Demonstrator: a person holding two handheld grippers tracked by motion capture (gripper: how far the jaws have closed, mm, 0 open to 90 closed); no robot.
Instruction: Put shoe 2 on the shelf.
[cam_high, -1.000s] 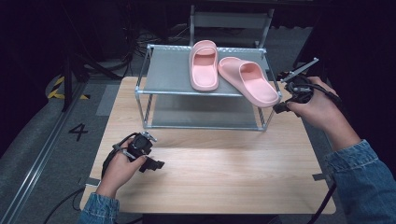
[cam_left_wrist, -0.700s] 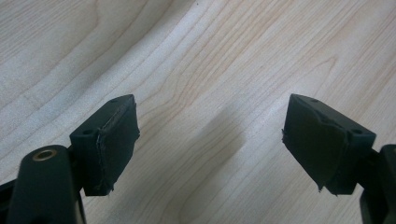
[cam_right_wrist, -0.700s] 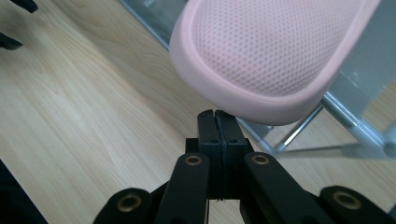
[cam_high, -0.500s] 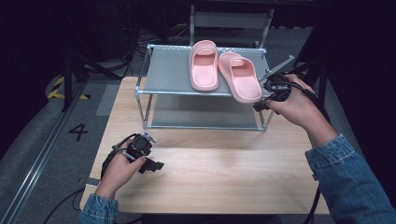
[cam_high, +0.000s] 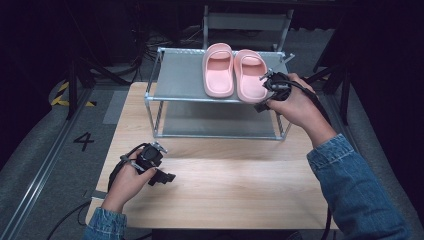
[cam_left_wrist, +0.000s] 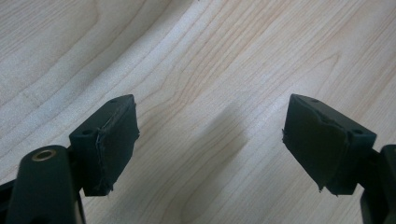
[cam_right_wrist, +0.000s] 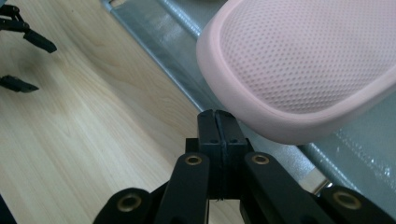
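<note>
Right gripper (cam_right_wrist: 217, 122), fingers shut tight, empty, nudges right slipper (cam_high: 251, 74) beside other slipper (cam_high: 218, 68) on rack (cam_high: 180, 80). Left gripper (cam_left_wrist: 210, 149) wide open, empty, over counter (cam_high: 225, 190). Next: likely small push, line pair up.

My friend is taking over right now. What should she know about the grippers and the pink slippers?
Left gripper: jaws open, nothing between them, low over the table.
Right gripper: jaws shut, holding nothing, right beside the heel of the right slipper, at the front edge of the rack.
Left slipper and right slipper lie side by side on the rack's top shelf, toes pointing away.
Done: the pair looks neat and straight.
Left: probably a final nudge of the right slipper, then pull the right gripper back.
</note>
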